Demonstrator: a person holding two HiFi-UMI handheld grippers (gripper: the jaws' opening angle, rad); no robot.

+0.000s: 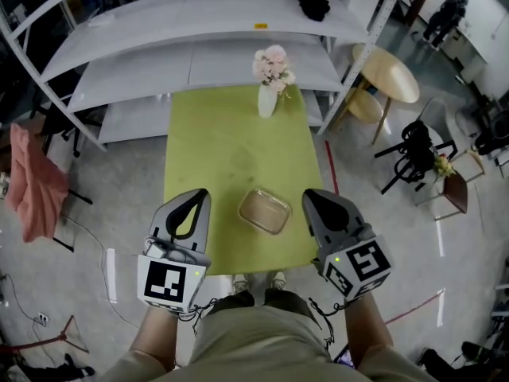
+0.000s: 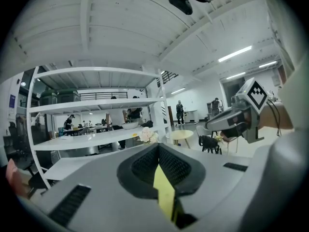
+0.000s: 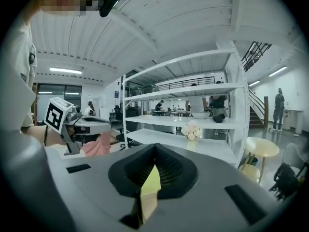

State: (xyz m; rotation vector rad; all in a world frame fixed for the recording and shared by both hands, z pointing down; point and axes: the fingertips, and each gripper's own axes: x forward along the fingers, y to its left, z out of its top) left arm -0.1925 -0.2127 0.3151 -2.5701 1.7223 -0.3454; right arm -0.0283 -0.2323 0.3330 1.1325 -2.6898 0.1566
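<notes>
Centrally, a shallow beige tray (image 1: 265, 211) lies on the green table (image 1: 231, 146), near its front edge and approx. midway between both grippers. L: left gripper (image 1: 200, 199), held over the table's near-left corner, jaws closed tip to tip w/ nothing between them. Only a sliver of green tabletop shows through the seam in the left gripper view. R: right gripper (image 1: 312, 199), over the near-right corner, jaws likewise pressed together and empty. Each tip sits just beside the tray, apart from it. Far end: white vase w/ pink flowers (image 1: 269, 86), upright. Behind the table, white shelving (image 1: 159, 62); at right, a round wooden table (image 1: 395, 74).
</notes>
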